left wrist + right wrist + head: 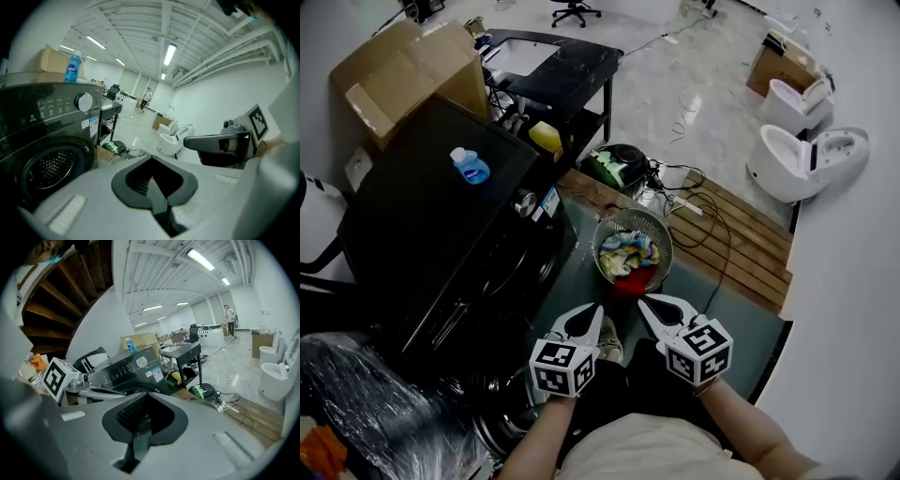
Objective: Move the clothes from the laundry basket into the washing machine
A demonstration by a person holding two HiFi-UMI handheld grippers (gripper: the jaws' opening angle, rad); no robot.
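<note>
the laundry basket (pixel 662 232), a round wire-mesh tub, stands on the floor just beside the front corner of the black washing machine (pixel 431 234). the clothes (pixel 627 251) are piled inside it, a mixed heap of yellow, blue and pale pieces with a red one at the near edge. the left tongs (pixel 596 310) and the right tongs (pixel 643 302) are held side by side just short of the basket's near rim, both pointing toward it and angled downward, neither touching the basket or the clothes. in the left gripper view the left tongs (pixel 152 182) are closed together with nothing between them, and the washing machine (pixel 47 126) fills the left side with its round door facing the camera. in the right gripper view the right tongs (pixel 140 430) are likewise pressed together and empty. a blue bottle (pixel 470 166) lies on the washing machine's top, with a cardboard box (pixel 403 70) behind it. a black worktop (pixel 567 70) stands beyond the machine, and white toilets (pixel 797 155) sit well apart on the far right.
</note>
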